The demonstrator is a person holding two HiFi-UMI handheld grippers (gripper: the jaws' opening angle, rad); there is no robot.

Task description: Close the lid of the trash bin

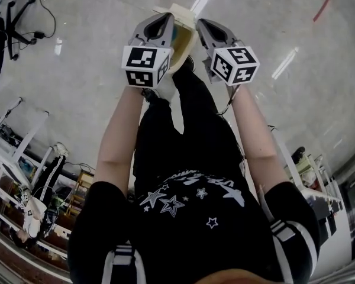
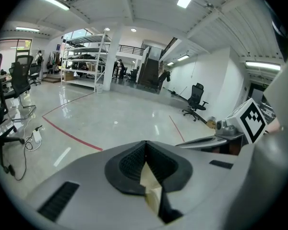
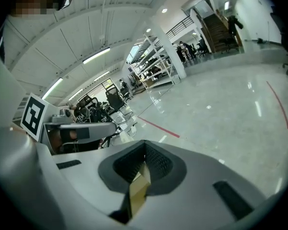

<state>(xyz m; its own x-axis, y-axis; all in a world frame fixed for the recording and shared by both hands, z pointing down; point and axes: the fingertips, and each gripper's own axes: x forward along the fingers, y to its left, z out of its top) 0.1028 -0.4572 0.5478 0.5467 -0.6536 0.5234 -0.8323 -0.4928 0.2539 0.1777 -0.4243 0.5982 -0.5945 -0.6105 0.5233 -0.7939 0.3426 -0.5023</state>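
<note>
Seen from above, a person stands on a glossy grey floor (image 1: 77, 87) with both arms stretched down and forward, a hand-held gripper in each hand. Between the two grippers sits the cream-coloured lid (image 1: 186, 34) of the trash bin, down by the person's feet. The bin body below the lid is mostly hidden, so its shape cannot be told.

The left gripper (image 1: 164, 21) is at the lid's left edge and the right gripper (image 1: 204, 25) at its right edge, facing each other across it. In the left gripper view, the left gripper (image 2: 145, 145) has its ribbed black pads pressed together on a thin cream strip of the lid (image 2: 150, 181). In the right gripper view, the right gripper (image 3: 144, 146) likewise pinches a thin tan-cream edge of the lid (image 3: 138, 188).

The pinched edge looks thin and flat, so the lid is probably light and fairly stiff plastic or board, perhaps a little smooth. A two-sided hold on opposite edges, as here, seems sensible: it should keep the lid level as it swings down. The lid probably calls for gentle pressure, not force.
</note>
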